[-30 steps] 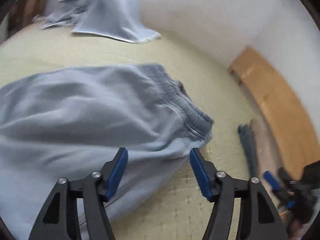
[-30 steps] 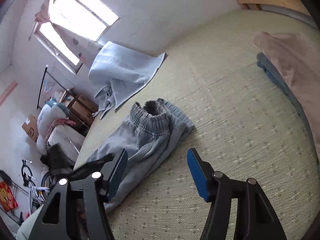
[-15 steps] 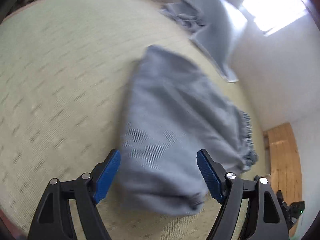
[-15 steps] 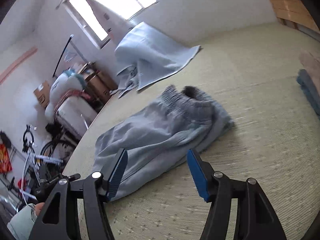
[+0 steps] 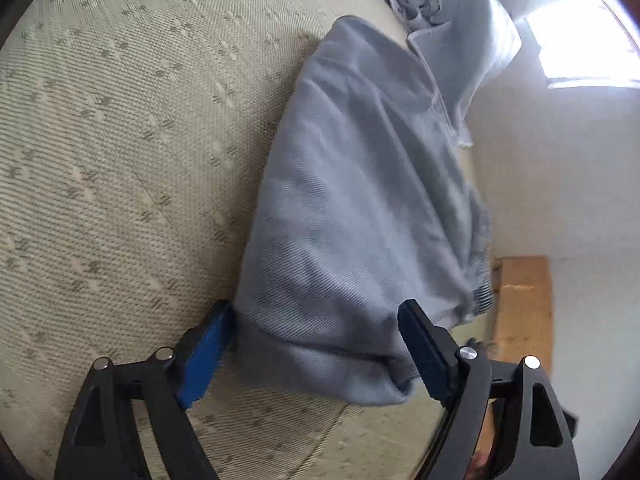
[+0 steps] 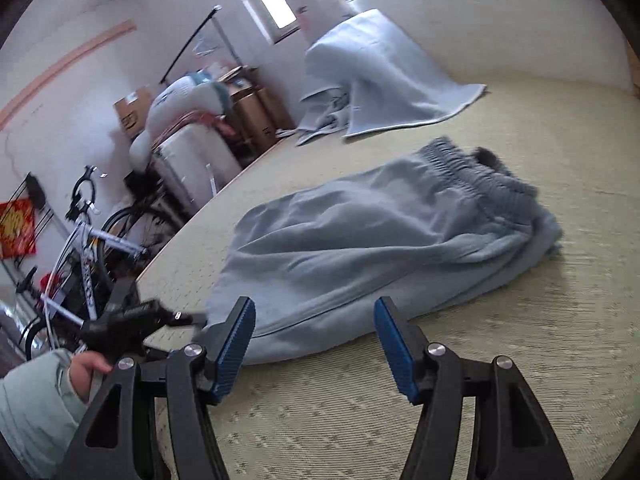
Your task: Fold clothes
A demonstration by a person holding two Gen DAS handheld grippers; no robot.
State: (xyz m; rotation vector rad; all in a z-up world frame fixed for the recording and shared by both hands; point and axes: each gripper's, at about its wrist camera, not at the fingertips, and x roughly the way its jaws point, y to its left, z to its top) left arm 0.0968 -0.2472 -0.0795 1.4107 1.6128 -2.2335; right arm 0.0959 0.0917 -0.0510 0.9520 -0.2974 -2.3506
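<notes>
Moved: left hand-held gripper point(image 5: 316, 344) swung to sweatpants' point(image 5: 360, 200) leg end, jaws opening astride it | pants stretch lengthwise ahead on mat | right hand-held gripper point(image 6: 314, 340) unclenched, empty, beside them

Black gripper point(image 6: 314, 344) frames, blue ribbed pads (silver screws), pale-green sleeve point(image 6: 32, 404)

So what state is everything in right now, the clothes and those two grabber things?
Grey sweatpants: lying folded lengthwise on the mat, waistband bunched at the far end.
Left gripper: jaws opening, astride the sweatpants' hem end, pads not pressing.
Right gripper: open, empty, by the sweatpants' near edge.
Light blue blanket: draped, unfolded, against the wall.
</notes>
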